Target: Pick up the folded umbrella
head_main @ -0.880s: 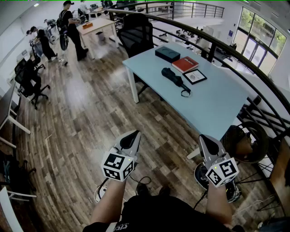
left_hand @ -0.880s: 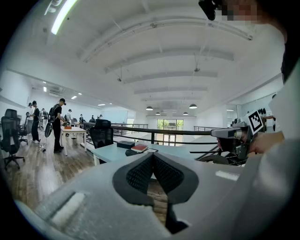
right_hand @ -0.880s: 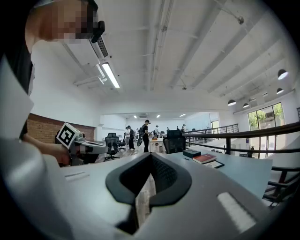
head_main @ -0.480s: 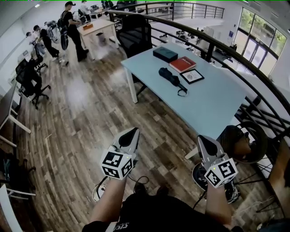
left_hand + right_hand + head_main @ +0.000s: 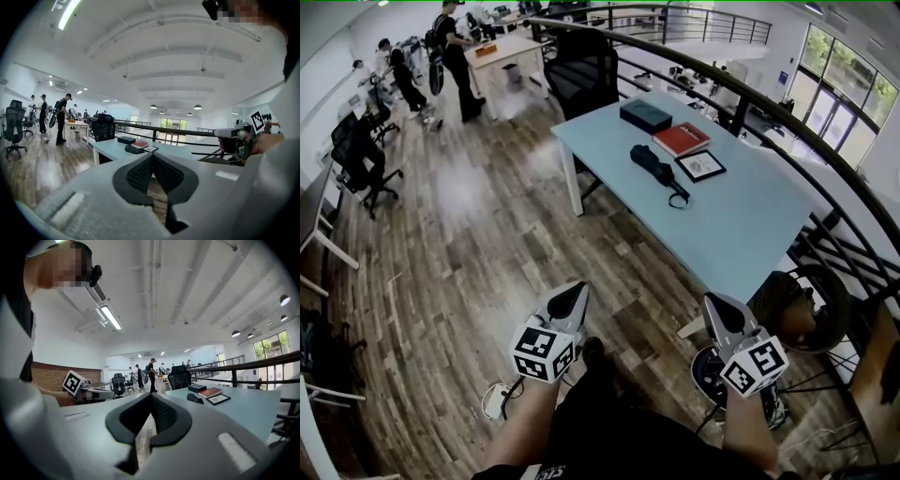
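In the head view, the folded umbrella (image 5: 658, 169) lies on the pale blue table (image 5: 741, 220) in the upper middle of the frame, beside a red book (image 5: 682, 139), a dark box (image 5: 646, 114) and a framed picture (image 5: 701, 166). The left gripper (image 5: 578, 287) and right gripper (image 5: 710, 301) hang low in the frame over the wooden floor (image 5: 478, 234), well apart from the umbrella. In the left gripper view, that gripper's (image 5: 151, 157) jaws are pressed together with nothing between them; the umbrella (image 5: 133, 149) sits on the table just above the tips. In the right gripper view, that gripper's (image 5: 151, 395) jaws likewise meet with nothing between them, and the umbrella (image 5: 194, 398) lies on the table right of centre.
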A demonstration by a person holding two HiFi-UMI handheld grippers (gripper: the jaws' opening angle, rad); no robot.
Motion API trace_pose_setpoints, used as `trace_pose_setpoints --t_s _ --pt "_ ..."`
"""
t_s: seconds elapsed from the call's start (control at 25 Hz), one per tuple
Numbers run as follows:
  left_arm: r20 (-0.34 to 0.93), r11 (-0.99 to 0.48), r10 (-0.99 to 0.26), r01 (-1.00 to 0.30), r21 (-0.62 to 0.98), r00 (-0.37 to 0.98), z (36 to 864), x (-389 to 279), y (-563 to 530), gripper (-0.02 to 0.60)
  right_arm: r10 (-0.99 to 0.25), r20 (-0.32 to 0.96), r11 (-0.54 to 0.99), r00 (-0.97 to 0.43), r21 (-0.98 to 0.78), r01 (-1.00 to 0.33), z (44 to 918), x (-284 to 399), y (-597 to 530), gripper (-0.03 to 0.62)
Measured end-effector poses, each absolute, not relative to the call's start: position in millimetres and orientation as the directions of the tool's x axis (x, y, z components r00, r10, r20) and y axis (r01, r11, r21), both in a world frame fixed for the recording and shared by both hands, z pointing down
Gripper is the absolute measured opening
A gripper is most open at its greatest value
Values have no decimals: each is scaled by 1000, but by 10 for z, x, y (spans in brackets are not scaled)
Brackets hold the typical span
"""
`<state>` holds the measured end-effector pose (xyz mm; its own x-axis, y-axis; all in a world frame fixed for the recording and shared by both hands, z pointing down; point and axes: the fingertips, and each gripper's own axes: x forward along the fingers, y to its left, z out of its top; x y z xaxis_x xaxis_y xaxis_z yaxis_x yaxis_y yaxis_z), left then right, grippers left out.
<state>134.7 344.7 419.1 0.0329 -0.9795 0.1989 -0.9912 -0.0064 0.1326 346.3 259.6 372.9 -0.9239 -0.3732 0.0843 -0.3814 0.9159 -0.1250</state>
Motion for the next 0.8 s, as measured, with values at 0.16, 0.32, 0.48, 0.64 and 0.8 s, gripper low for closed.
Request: trace_pose_setpoints --t_s 0.16,0.32,0.48,0.64,0.8 --pt "190 -25 -981 -991 133 50 4236 1077 3104 8 -359 101 916 -928 -151 -371 3831 3173 2297 -3" --pt "165 -42 -984 -985 167 70 4289 686 2567 8 -352 114 917 -929 -159 -367 3869 2787 1889 -3" --pt "161 -94 -979 -982 166 121 4290 285 1955 8 -364 134 910 -922 -162 -383 3877 2306 1397 -3" --pt "185 -142 -967 -974 177 174 4358 -129 1464 8 -376 163 895 -912 -191 -403 3949 1834 989 -3" --pt "193 -186 -957 -968 168 217 4353 -507 1104 8 -387 177 877 -905 -234 -420 3985 1405 640 -2"
